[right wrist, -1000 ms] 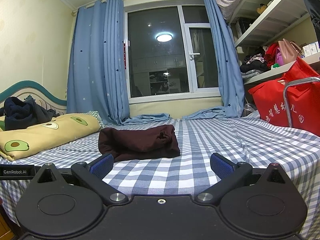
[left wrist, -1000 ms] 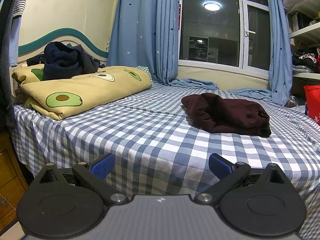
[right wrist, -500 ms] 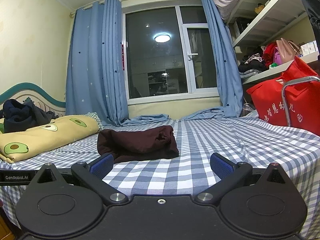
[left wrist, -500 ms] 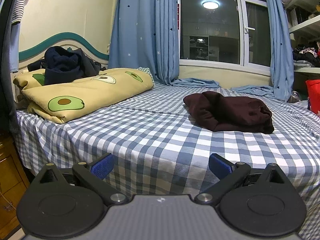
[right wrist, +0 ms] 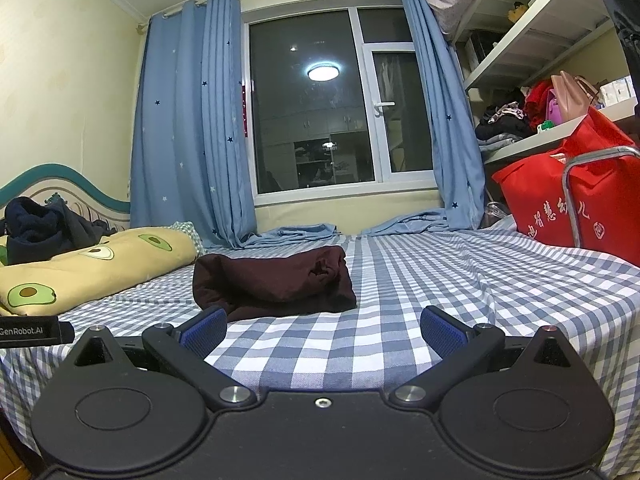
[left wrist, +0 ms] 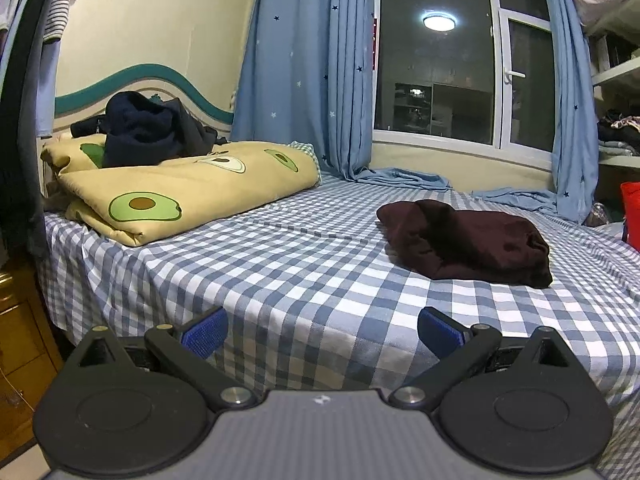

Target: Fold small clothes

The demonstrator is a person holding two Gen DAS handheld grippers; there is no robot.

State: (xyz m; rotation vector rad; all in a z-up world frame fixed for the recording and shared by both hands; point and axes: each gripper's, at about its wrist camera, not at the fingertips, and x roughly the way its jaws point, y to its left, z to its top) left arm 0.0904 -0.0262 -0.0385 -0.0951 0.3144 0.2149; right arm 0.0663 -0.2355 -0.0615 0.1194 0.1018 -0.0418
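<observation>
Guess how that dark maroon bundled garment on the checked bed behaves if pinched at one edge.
The dark maroon bundled garment looks soft and slumped, so probably floppy: one layer would likely lift and unroll. It probably drags on the checked bedsheet rather than sliding.

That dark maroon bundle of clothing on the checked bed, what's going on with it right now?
Nothing is handling it at the moment. The dark maroon bundled garment lies loosely heaped on the blue-and-white checked bedsheet. The left hand-held gripper and the right hand-held gripper both hang near the bed's front edge, jaws wide open and holding nothing, short of the cloth. To the left, a yellow avocado-print quilt carries a separate navy clothing heap.
</observation>
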